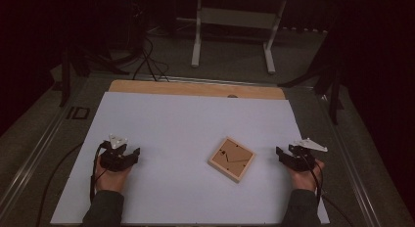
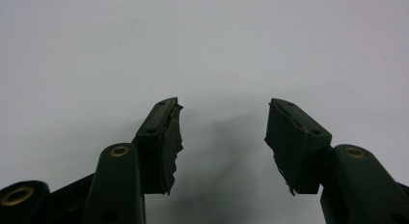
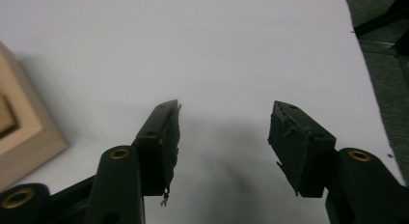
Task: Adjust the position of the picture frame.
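Note:
A square wooden clock (image 1: 231, 158) with dark hands lies flat on the white sheet (image 1: 186, 124), turned like a diamond, right of centre. Its pale frame corner (image 3: 21, 137) shows at the left edge of the right gripper view. My left gripper (image 1: 128, 152) rests on the sheet at the left, held by a hand, well apart from the clock. Its jaws stand open over bare white surface, left gripper (image 2: 224, 132). My right gripper (image 1: 284, 156) rests at the right, a short way from the clock's right corner. The right gripper (image 3: 224, 132) is open with nothing between its pads.
The sheet covers a wooden tabletop (image 1: 195, 88) whose far strip shows. A metal rail (image 1: 44, 139) runs along the left and the sheet's right edge (image 3: 371, 89) is close to my right gripper. Beyond the table stand a white frame (image 1: 235, 21) and floor cables (image 1: 147, 60).

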A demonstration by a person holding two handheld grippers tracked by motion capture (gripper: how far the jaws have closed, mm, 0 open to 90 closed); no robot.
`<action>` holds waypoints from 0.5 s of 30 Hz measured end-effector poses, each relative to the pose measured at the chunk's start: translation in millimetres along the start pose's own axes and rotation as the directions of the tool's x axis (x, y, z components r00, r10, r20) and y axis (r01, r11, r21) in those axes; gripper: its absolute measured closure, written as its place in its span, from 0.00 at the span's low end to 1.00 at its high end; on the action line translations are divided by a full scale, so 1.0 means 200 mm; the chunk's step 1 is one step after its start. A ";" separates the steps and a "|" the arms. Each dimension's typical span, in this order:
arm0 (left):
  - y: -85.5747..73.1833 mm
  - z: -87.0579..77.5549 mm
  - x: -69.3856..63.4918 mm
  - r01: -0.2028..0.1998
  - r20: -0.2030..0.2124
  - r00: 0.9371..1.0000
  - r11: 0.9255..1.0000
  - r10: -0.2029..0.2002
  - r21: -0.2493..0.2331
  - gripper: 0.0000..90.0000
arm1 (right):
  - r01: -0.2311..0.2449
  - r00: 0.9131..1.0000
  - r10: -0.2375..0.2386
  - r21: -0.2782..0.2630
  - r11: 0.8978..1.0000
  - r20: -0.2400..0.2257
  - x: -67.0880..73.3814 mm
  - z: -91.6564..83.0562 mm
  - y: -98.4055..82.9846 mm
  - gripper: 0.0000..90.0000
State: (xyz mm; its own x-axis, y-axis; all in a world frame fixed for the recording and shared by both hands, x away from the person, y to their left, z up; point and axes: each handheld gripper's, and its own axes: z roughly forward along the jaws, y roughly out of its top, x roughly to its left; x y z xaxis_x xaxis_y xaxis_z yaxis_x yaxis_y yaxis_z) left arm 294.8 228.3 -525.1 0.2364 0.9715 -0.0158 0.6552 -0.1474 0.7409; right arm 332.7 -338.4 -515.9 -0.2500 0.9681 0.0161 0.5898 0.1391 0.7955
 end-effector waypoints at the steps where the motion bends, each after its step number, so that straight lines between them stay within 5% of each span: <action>1: 0.00 -0.01 0.00 0.002 0.009 1.000 1.000 -0.002 0.003 0.51 | -0.001 1.000 0.001 -0.003 1.000 -0.006 0.00 0.00 0.00 0.49; 5: 0.00 -0.03 -0.02 -0.005 0.007 1.000 1.000 0.005 -0.017 0.50 | 0.001 1.000 -0.001 -0.015 1.000 -0.022 0.01 -0.02 0.01 0.51; 15: 0.00 -0.02 0.03 0.059 0.032 0.998 0.998 -0.059 -0.018 0.51 | -0.036 0.996 0.034 -0.030 0.999 -0.084 0.02 -0.02 0.02 0.56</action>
State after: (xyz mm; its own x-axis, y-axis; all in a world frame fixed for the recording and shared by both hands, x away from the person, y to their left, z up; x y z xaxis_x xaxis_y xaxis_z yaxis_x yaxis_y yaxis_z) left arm 294.1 235.5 -522.2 0.2208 0.9719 -0.0809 0.6548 -0.0863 0.7508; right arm 330.8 -334.6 -511.2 -0.2935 0.9514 0.0936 0.5749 0.0974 0.8124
